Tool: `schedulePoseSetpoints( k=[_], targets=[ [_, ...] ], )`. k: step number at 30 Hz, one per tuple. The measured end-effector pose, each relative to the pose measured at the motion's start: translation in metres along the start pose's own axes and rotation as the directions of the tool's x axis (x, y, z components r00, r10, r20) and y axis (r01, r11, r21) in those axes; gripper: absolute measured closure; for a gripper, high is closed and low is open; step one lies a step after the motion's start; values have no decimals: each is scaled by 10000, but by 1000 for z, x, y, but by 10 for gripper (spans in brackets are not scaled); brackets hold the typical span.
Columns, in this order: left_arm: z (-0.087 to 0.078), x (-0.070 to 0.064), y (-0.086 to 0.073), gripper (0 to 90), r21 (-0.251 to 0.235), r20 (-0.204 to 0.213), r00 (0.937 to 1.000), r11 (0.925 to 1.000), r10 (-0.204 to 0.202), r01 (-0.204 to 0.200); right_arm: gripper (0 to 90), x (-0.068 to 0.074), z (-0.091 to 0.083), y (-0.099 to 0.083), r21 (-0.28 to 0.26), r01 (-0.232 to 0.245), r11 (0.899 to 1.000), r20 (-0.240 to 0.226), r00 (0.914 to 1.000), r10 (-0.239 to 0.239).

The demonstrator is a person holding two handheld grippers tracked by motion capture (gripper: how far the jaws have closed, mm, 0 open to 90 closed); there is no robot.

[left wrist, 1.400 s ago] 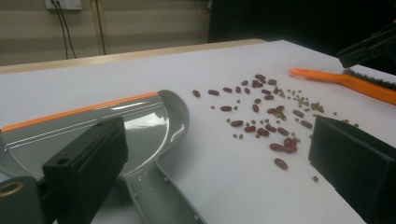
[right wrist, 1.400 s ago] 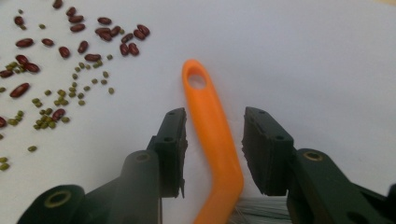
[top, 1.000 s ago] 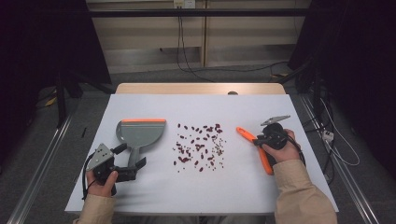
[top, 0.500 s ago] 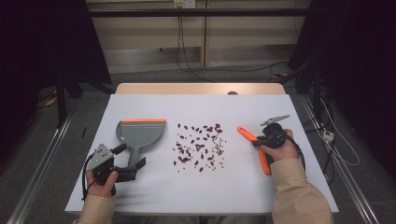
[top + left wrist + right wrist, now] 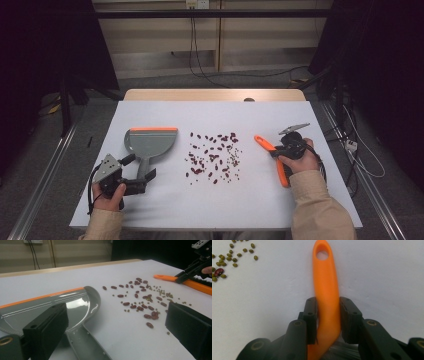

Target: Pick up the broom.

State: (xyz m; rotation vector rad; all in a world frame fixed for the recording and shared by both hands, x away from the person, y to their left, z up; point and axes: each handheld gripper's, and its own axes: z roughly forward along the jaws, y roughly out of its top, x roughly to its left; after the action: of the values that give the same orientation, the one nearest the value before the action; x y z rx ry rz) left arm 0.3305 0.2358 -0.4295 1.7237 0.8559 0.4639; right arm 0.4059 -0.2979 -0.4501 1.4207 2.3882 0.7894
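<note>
Right tool [image 5: 328,315]: jaws pinched on the orange brush handle [image 5: 325,287], one jaw flat against each side, no gap visible. Handle runs straight out ahead of the jaws in the right gripper view, hang hole at its far tip; grey bristles just visible below the jaws. From above, right tool [image 5: 289,147] sits on the right side of the white worktop [image 5: 260,200], brush [image 5: 272,157] lying diagonal, its free end pointing toward the spill. Can't tell whether the brush is lifted or resting on the worktop.

Left tool [image 5: 117,327]: jaws spread wide, nothing between them. In the left gripper view the grey dustpan's handle [image 5: 86,342] runs up between the jaws, closer to the left-hand one; can't tell if that jaw touches it. From above, left tool [image 5: 134,181] is at the near left of the worktop, right at the end of the dustpan handle.

Dustpan [image 5: 148,145]: flat on the worktop, orange lip [image 5: 152,129] on the far edge, pan itself holds nothing.

Beans [image 5: 214,156]: loose scatter mid-worktop, between dustpan and brush, touching neither. Mix of dark red beans [image 5: 143,306] and small green ones [image 5: 163,293]; the green ones cluster on the brush side, a few near the handle tip [image 5: 234,258] in the right gripper view.
</note>
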Motion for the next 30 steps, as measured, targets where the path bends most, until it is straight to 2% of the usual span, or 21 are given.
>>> schedulePoseSetpoints(
  k=[2, 8, 10, 12, 13, 15, 18, 19, 20, 23, 26, 27, 28, 29, 30],
  targets=[
    [0, 0, 0, 44, 13, 38, 10000, 10000, -27, 27, 697, 2, 0, 1, 71, 71, 9999, 93, 9999, -71],
    [0, 1, -1, 45, 6, 42, 10000, 10000, -77, 77, 709, -1, -4, 1, -198, -398, 9990, -122, 9991, 396],
    [-1, 1, -1, 45, 6, 33, 10000, 10000, -79, 79, 722, -1, -8, 1, -522, -669, 9964, -298, 9974, 654],
    [0, 1, -1, 45, 19, 55, 10000, 10000, -57, 57, 723, -3, -10, 1, -715, -642, 9954, -433, 9972, 613],
    [0, 1, -1, 45, 27, 61, 10000, 10000, -50, 50, 720, -3, -9, 0, -460, -333, 9984, -128, 9994, 328],
    [0, 1, 0, 45, 86, 49, 10000, 10000, 24, -25, 721, -5, -8, -2, -461, -221, 9987, -206, 9996, 211],
    [0, 0, 0, 44, 57, 24, 10000, 10000, -22, 22, 719, -2, -9, 0, -329, 13, 9995, 8, 10000, -12],
    [0, 1, -1, 44, 72, 2, 10000, 10000, -26, 26, 716, 0, -8, 1, -265, 278, 9993, 150, 9995, -274],
    [0, 1, -1, 45, 69, 4, 10000, 10000, -37, 37, 708, 2, -7, 3, -118, 607, 9981, 284, 9978, -603],
    [0, 2, -1, 45, 44, 3, 10000, 10000, -74, 74, 690, 7, -2, 9, 598, 951, 9937, 586, 9934, -986],
    [0, 2, -1, 45, 61, 15, 10000, 9999, -81, 81, 673, 5, 0, 15, 997, 921, 9907, 484, 9941, -972],
    [1, 2, -2, 45, 83, 16, 10000, 9999, -91, 91, 597, 4, 0, 16, 1113, 800, 9906, 481, 9952, -858],
    [1, 3, -2, 45, 89, 19, 10000, 9999, -81, 81, 586, 2, 1, 18, 1232, 871, 9886, 625, 9935, -953],
    [1, 3, -1, 45, 87, 26, 10000, 9999, -72, 71, 650, 0, 2, 20, 1375, 854, 9868, 253, 9956, -897],
    [1, 3, -1, 45, 77, 35, 10000, 9999, -64, 64, 650, -3, 3, 22, 1490, 791, 9857, -26, 9968, -796]
  ],
)
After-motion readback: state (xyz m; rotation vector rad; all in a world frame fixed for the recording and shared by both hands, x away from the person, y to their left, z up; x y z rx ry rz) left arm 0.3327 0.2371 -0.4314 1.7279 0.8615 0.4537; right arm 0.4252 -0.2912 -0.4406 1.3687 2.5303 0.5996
